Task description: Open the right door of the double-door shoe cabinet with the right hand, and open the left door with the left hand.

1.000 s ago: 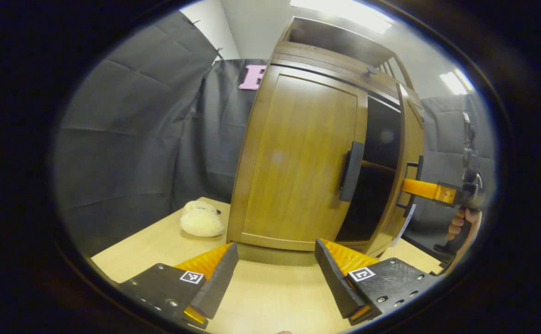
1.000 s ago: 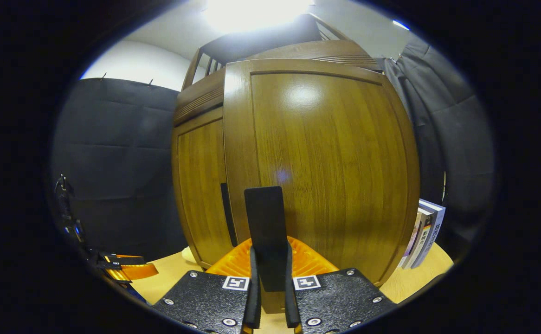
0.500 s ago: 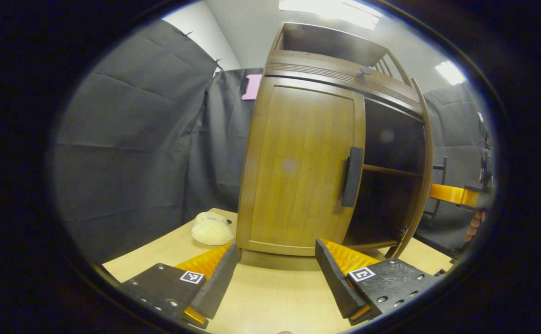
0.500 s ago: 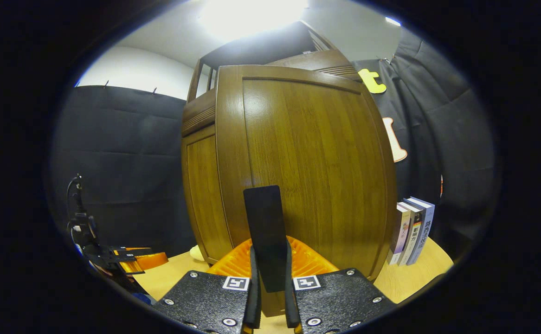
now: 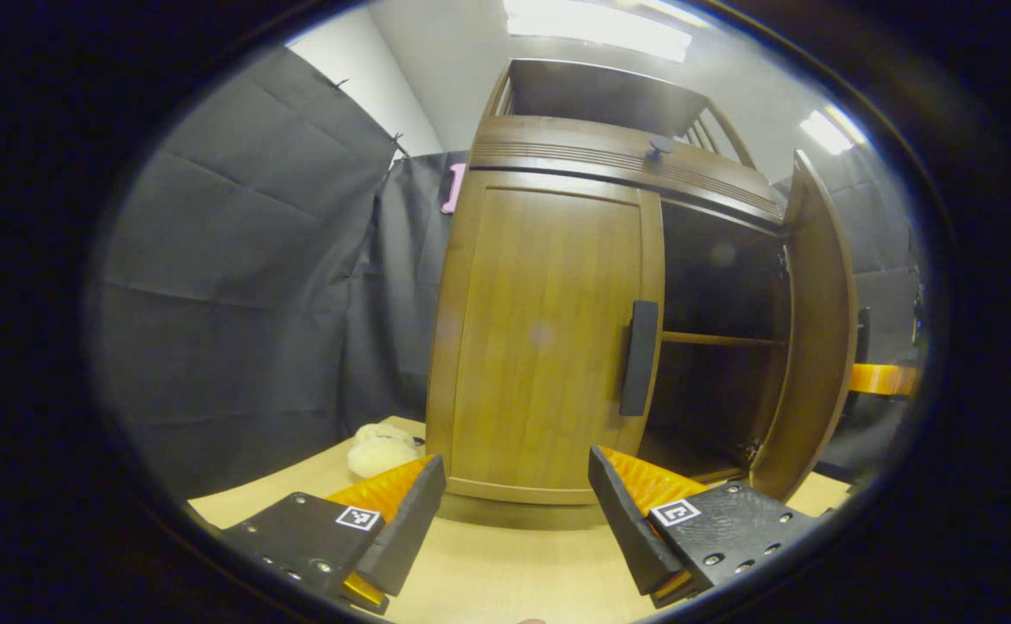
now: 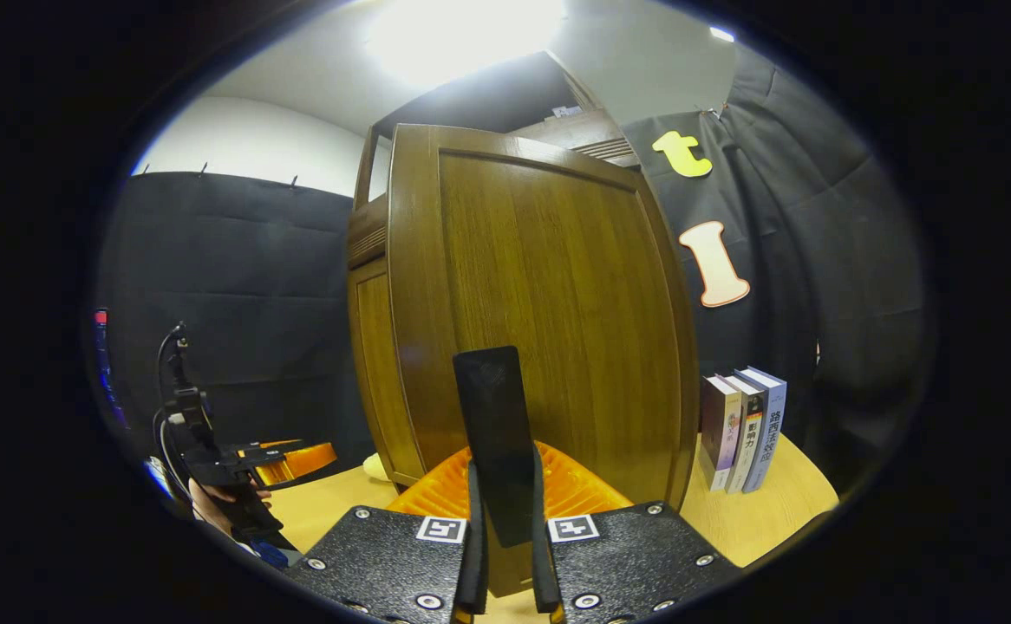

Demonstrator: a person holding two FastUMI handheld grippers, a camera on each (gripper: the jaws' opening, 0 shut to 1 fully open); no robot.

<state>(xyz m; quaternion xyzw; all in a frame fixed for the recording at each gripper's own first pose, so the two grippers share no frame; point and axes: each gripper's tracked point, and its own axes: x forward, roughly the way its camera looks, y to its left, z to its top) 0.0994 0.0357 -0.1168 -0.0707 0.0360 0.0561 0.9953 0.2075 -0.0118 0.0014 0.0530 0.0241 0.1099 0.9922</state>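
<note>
On the wooden table (image 5: 505, 572), your right gripper (image 6: 505, 555) clamps the open right door's handle (image 6: 498, 433); your left gripper (image 5: 514, 511), fingers apart, faces the closed left door (image 5: 540, 338). Books (image 6: 744, 429) stand beside.

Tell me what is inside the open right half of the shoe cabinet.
Past the open right door, the shoe cabinet shows a dark interior with one wooden shelf and nothing visible on it. The closed left door hides the other half.
</note>
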